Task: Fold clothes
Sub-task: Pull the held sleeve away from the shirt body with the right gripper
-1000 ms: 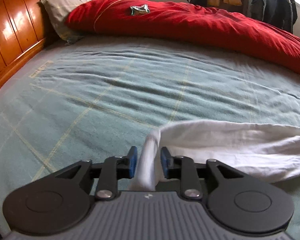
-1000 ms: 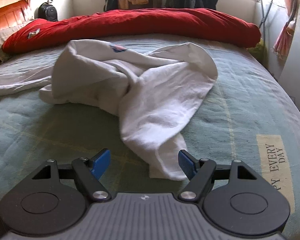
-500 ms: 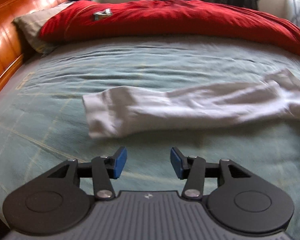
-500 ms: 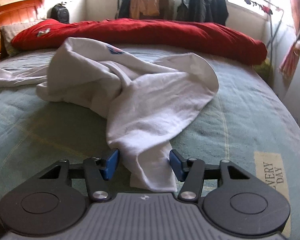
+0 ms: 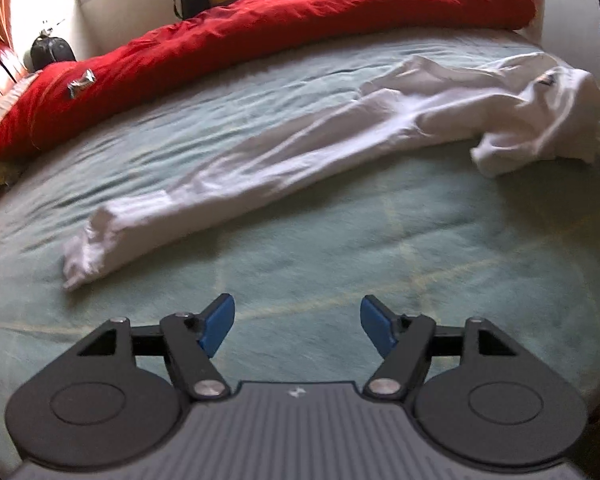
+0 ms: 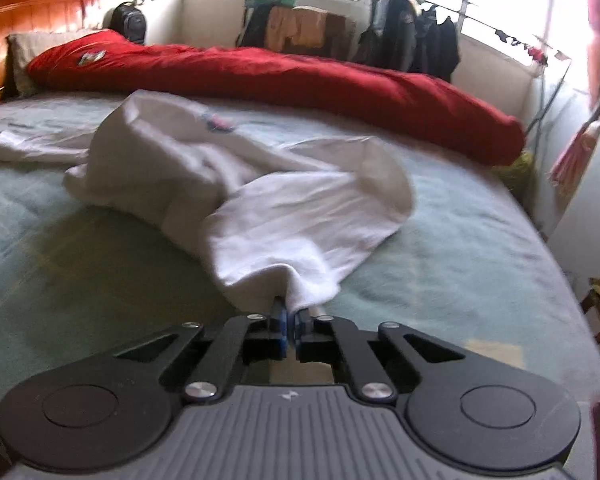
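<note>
White shirt point(image 6: 260, 200) lies crumpled on the bed point(image 6: 460, 272), one sleeve point(image 5: 204, 196) stretched out long; no fold is made that I can see. My right tool point(image 6: 290, 320) pinches its near end, my left tool point(image 5: 296, 320) hangs wide, empty.

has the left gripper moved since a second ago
Yes. The left gripper let go of the white garment's sleeve and backed away; against the red duvet, the sleeve now lies ahead, to its left.
</note>
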The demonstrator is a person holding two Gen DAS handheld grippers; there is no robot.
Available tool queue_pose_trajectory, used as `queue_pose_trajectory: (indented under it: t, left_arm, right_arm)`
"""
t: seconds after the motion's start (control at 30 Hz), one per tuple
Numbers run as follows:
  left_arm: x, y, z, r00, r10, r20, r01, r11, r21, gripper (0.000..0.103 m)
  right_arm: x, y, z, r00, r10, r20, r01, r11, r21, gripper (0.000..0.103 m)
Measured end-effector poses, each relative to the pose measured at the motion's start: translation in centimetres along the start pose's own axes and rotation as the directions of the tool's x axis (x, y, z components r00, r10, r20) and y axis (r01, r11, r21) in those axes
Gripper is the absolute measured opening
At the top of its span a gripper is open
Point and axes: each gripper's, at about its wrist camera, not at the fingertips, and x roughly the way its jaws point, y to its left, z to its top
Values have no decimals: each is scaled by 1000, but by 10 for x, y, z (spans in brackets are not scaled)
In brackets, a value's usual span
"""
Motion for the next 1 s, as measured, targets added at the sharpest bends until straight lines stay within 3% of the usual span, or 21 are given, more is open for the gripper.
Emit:
queue_pose_trajectory:
  t: [0.13, 0.33, 0.6, 0.77, 1.0]
  left_arm:
    - [-3, -26, -6, 1000, -19, 7, 19, 999, 35, 71]
    - [1, -75, 1, 994, -98, 39, 94, 991, 97, 71]
    - [18, -124, 19, 980, -192, 48, 184, 973, 137, 71]
    - [33, -141, 26, 977, -211, 25, 205, 968, 147, 71]
    - [46, -149, 34, 981, -195, 14, 191, 969, 157, 71]
  right_arm:
    - [-5, -33, 9, 1000, -20, 6, 19, 998, 57, 4]
    - [-2, -82, 25, 994, -112, -12, 112, 991, 70, 4]
    - [22, -145, 49, 965, -249, -81, 251, 968, 9, 4]
    - [50, -176, 63, 929, -339, -146, 329, 940, -89, 4]
    - [89, -226, 70, 857, -468, -217, 435, 882, -181, 4]
